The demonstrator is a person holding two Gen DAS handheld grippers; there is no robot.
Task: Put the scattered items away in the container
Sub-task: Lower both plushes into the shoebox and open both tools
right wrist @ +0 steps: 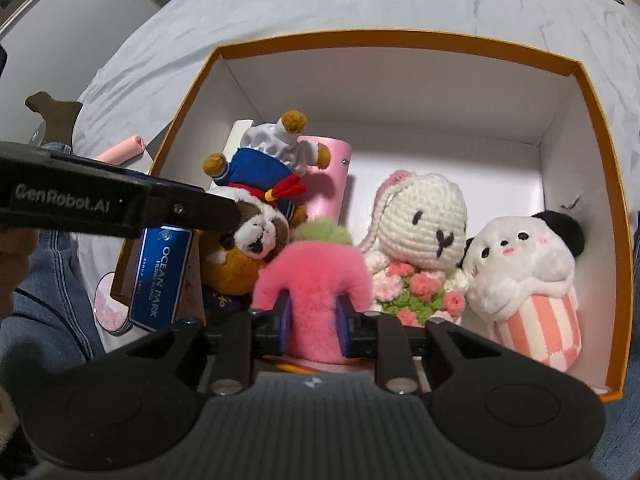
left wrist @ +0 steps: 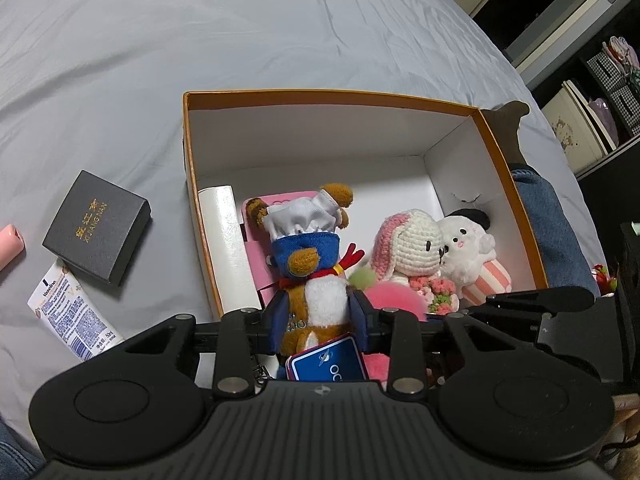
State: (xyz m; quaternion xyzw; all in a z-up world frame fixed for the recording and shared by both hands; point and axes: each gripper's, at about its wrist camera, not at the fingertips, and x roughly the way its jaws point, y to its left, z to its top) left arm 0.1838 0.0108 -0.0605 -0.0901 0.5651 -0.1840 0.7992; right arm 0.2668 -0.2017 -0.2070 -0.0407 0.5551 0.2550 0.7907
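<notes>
An orange box (left wrist: 192, 184) with a white inside stands on the grey bed; it also shows in the right wrist view (right wrist: 600, 128). My left gripper (left wrist: 318, 316) is shut on a brown sailor plush (left wrist: 316, 280) with a blue tag, held upside down over the box's near edge; the plush also shows in the right wrist view (right wrist: 256, 216). My right gripper (right wrist: 312, 320) is shut on a fluffy pink plush (right wrist: 312, 276) inside the box. A crochet bunny (right wrist: 424, 224), a white panda plush (right wrist: 528, 272), a pink case (left wrist: 260, 256) and a white roll (left wrist: 228, 240) lie in the box.
Left of the box on the bed lie a black gift box (left wrist: 96, 226), a Vaseline tube (left wrist: 68, 316) and a pink item (left wrist: 10, 244). Dark shelves with bags (left wrist: 600, 100) stand at the right past the bed's edge. Blue denim (left wrist: 556, 232) lies beside the box.
</notes>
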